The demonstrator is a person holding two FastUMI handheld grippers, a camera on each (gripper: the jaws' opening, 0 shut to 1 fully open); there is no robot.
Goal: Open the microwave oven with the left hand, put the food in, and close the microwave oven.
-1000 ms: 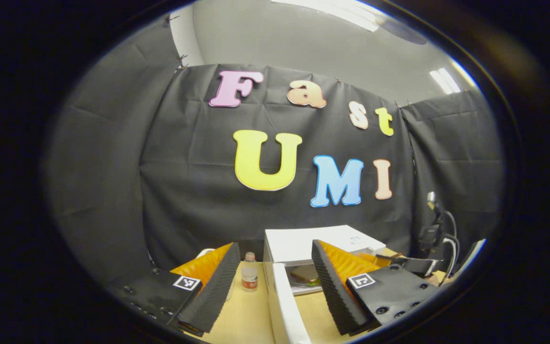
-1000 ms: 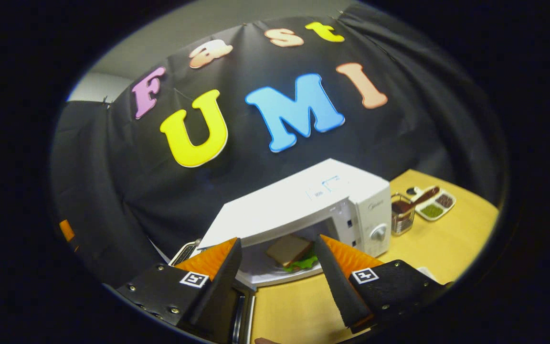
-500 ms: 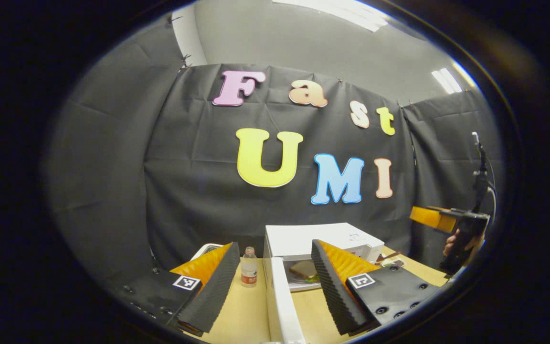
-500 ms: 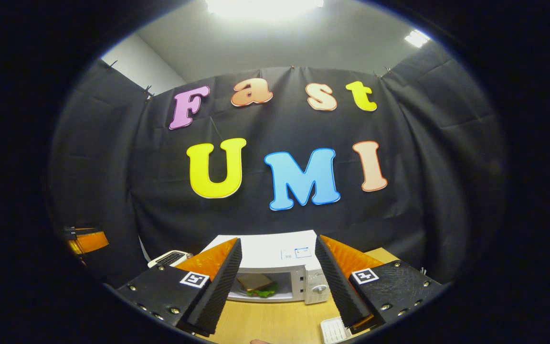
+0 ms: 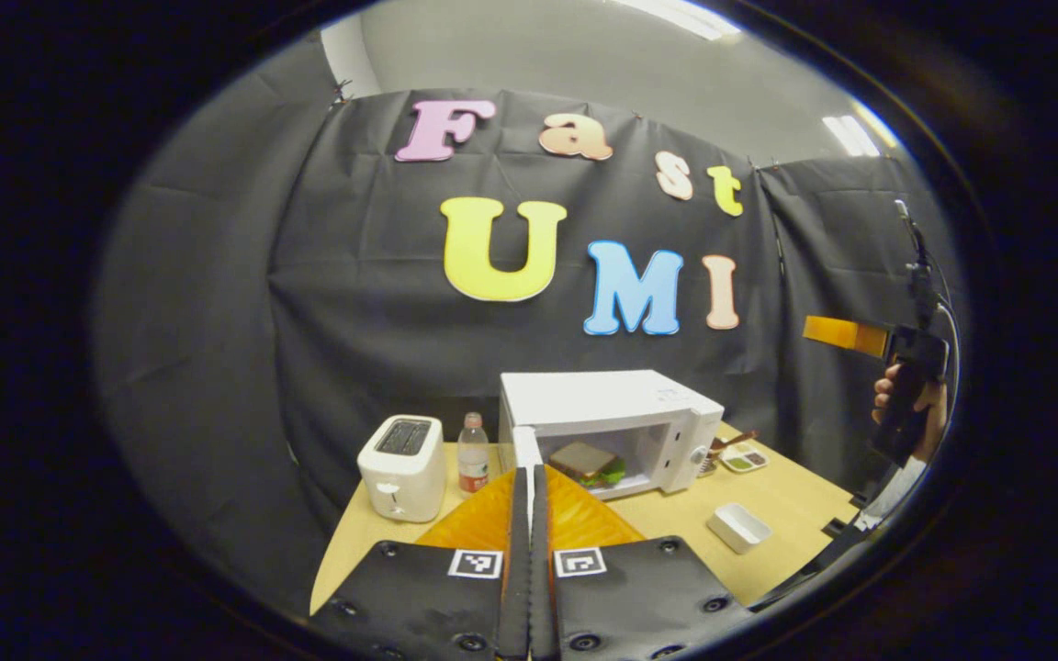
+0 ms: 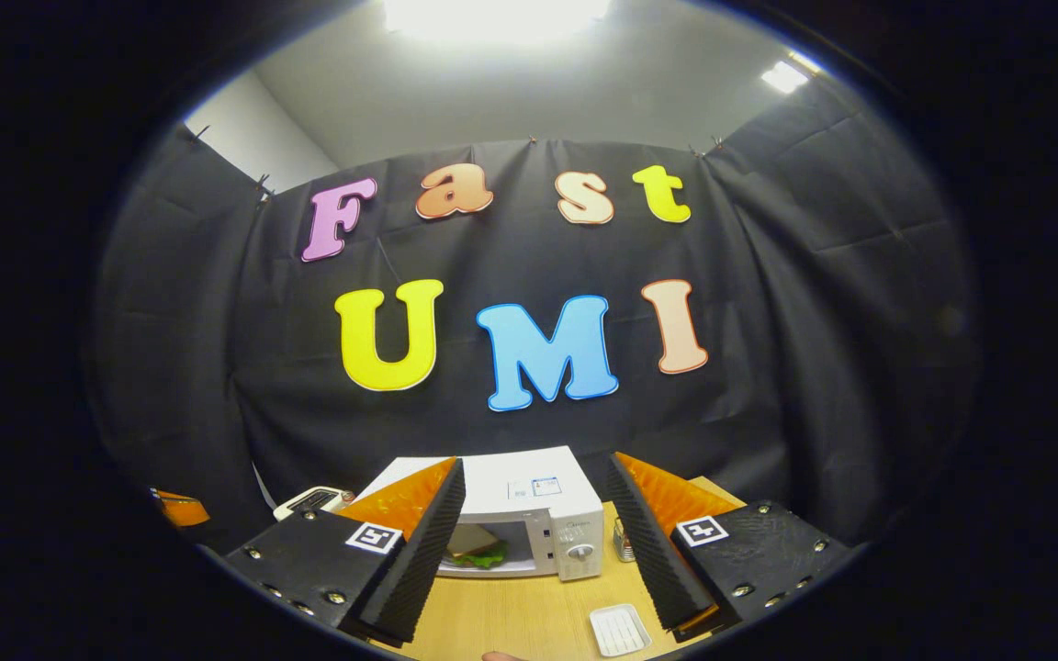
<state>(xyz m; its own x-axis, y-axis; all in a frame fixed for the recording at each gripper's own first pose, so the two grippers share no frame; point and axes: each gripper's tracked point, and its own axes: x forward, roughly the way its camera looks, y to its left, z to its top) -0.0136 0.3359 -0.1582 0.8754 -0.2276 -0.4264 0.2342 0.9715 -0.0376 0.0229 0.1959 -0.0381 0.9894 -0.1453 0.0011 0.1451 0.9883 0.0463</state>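
White appliances, light wood

White microwave oven [image 5: 612, 404], white toaster [image 5: 403, 466], tan wood-grain table [image 5: 772, 500], brown-and-green sandwich [image 5: 587, 462].

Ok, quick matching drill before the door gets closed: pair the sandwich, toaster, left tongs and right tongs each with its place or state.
Things:
1. sandwich
2. toaster
3. left tongs
4. right tongs

Places or states:
A. fingers pressed together, nothing between them
B. inside the microwave oven, door open
C. fingers spread apart, nothing between them
D. on the table, beside the bottle

Pairs: 1-B, 2-D, 3-A, 4-C
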